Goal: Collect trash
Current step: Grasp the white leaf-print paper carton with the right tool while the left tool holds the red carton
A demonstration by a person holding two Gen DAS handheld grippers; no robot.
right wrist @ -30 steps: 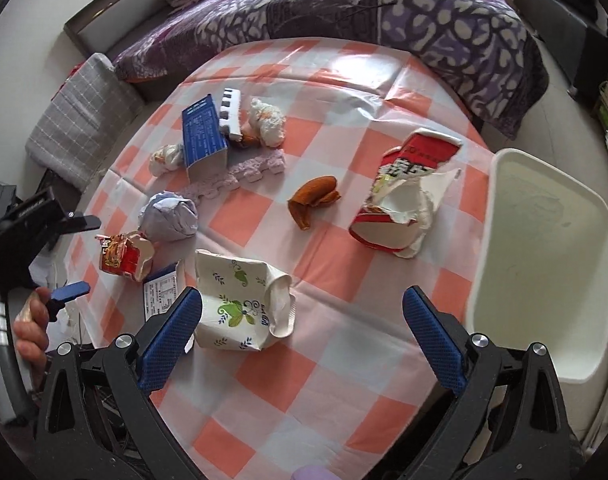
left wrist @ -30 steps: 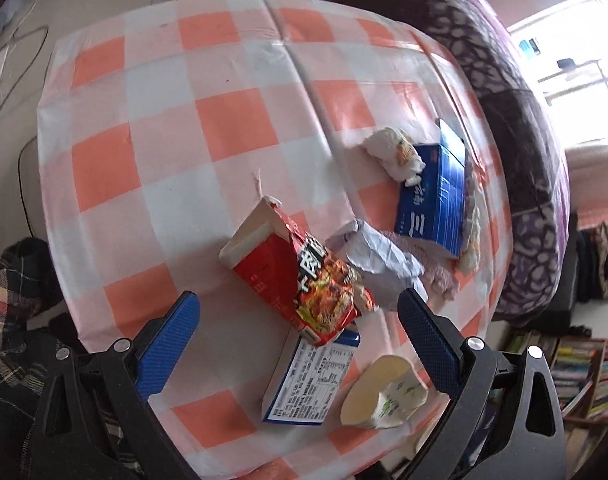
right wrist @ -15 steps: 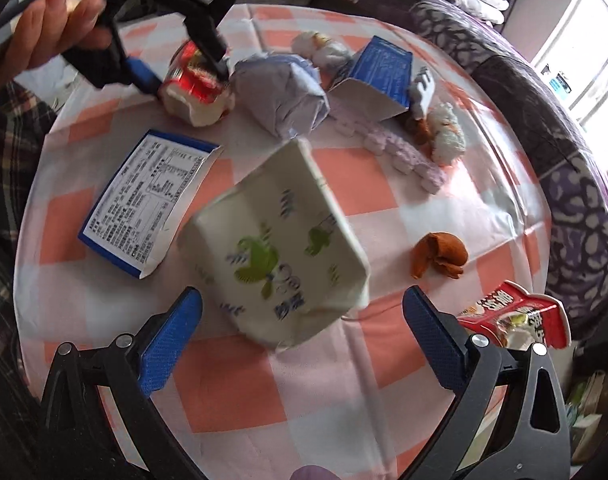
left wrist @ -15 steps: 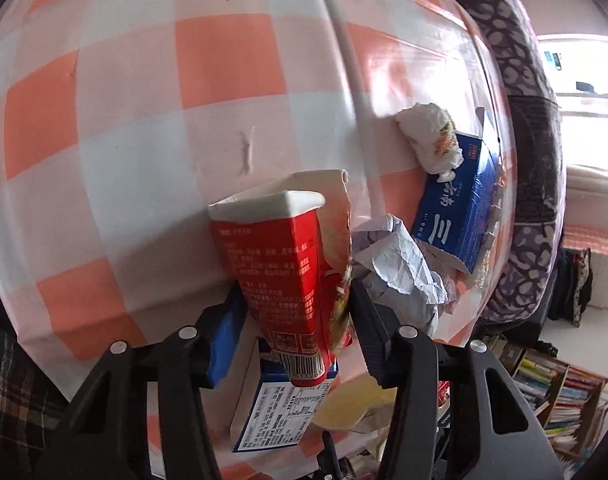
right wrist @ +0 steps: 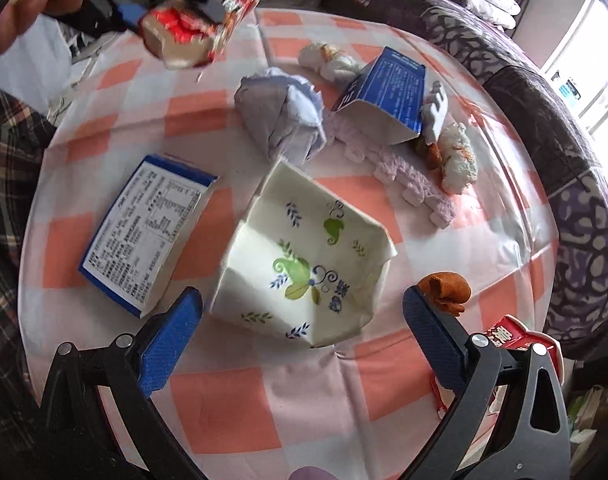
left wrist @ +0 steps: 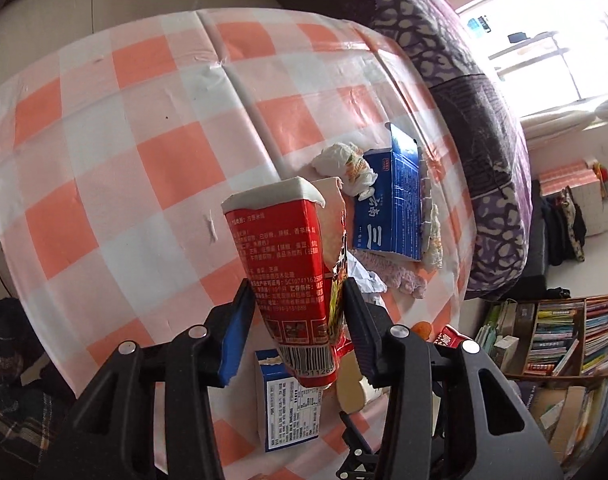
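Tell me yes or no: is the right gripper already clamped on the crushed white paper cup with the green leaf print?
No. The right gripper stands wide open, its blue pads clear of both sides of the crushed paper cup, which lies on the checked tablecloth.

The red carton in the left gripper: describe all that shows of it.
The red carton is a torn, crumpled paperboard pack with white print, a barcode at its lower end and a pale open rim. The left gripper, whose jaws have just been closing, clamps its sides and holds it lifted clear of the checked tablecloth.
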